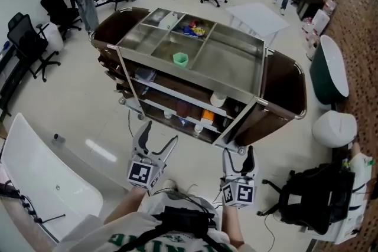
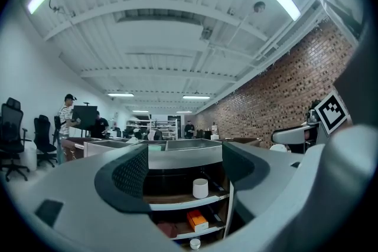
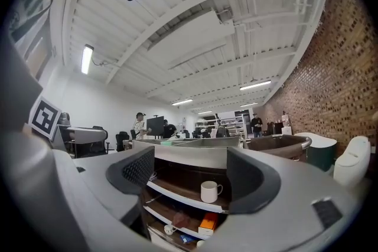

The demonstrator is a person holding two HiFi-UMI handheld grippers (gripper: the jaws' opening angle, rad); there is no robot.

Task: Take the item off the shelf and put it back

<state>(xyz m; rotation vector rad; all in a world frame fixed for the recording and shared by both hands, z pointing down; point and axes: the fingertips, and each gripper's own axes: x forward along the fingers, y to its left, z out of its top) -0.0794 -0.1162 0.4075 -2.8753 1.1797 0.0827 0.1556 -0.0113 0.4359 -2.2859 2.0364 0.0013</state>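
Head view: the left gripper (image 1: 162,131) and right gripper (image 1: 238,150) hang just short of the cart (image 1: 261,71). The left's jaws are spread wide, the right's narrower, and both are empty. The white mug (image 1: 218,100) stands on a middle shelf.

Left gripper view: the mug is centred between the jaws but well beyond them.

Right gripper view: the mug's handle points right, so this gripper should probably enter level and straddle the body.
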